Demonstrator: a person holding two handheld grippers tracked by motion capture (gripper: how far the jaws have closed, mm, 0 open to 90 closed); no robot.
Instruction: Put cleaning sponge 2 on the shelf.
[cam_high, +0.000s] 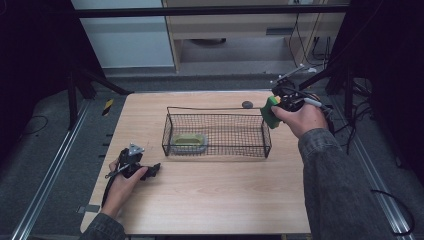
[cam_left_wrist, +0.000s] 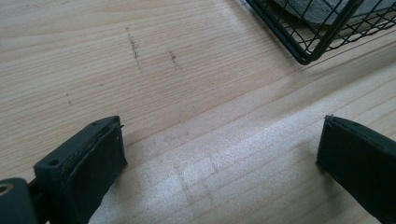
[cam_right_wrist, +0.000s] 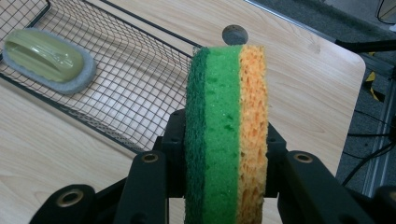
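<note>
Carrying sponge (cam_right_wrist: 226, 135) clenched in right hand-held gripper (cam_high: 274, 111), just beside wire basket (cam_high: 216, 136) end wall. Advise: clear rim, lower inside, away from scrub brush (cam_right_wrist: 46, 59). Left hand-held gripper (cam_left_wrist: 219, 158) released, on desk (cam_high: 210, 195).

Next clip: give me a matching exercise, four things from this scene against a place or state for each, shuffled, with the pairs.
Things:
1. sponge
2. scrub brush
3. left tongs
4. wire basket

Places or states:
A. lying inside the basket
B. open, low over bare table
C. clamped in the right tongs
D. standing mid-table

Pairs: 1-C, 2-A, 3-B, 4-D
</note>
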